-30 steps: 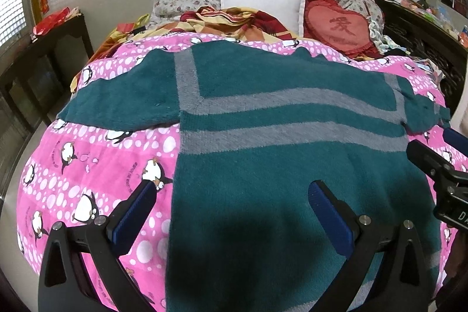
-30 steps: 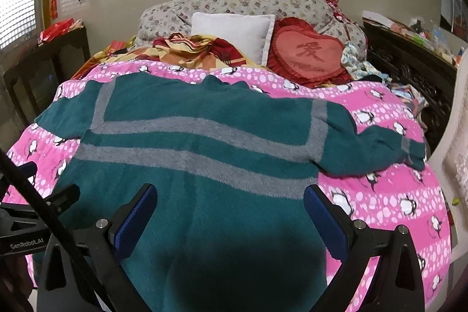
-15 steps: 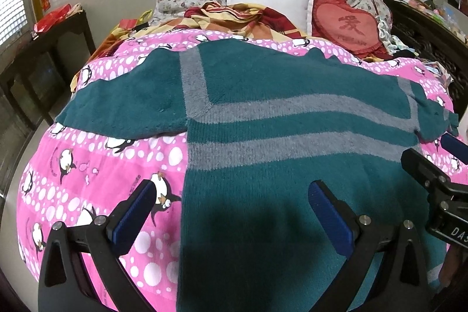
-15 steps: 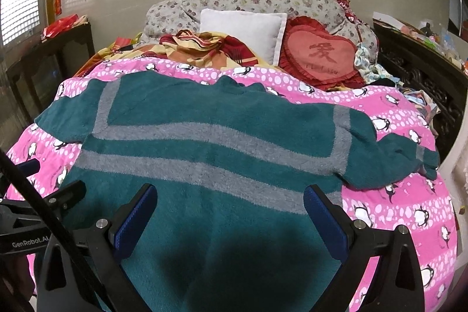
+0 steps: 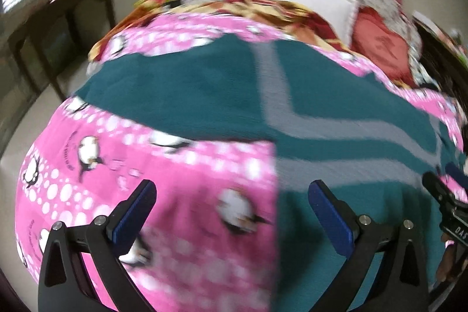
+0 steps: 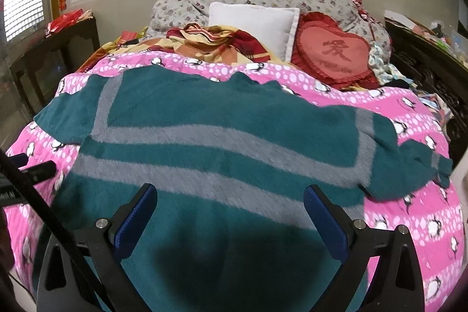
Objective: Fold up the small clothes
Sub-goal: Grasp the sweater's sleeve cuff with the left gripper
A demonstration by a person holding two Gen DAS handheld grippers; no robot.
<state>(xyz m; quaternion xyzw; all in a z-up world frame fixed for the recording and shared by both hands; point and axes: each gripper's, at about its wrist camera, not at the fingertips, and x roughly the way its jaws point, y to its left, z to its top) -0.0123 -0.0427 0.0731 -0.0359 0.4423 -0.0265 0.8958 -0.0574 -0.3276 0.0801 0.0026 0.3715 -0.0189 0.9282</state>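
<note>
Teal knit with grey stripes, the sweater (image 6: 222, 119) is spread flat, sleeves out, on the pink penguin quilt (image 6: 409, 212). It is judged soft, fuzzy and fairly light, likely to sag and drag, so a pinch at a sleeve cuff or hem corner is advised. The left gripper (image 5: 231, 212) is held wide open, empty, over the sweater's left side edge; the right gripper (image 6: 228, 215) is likewise wide open over the body. Open quilt is left beside each sleeve; pillows (image 6: 254, 19) crowd the far end
</note>
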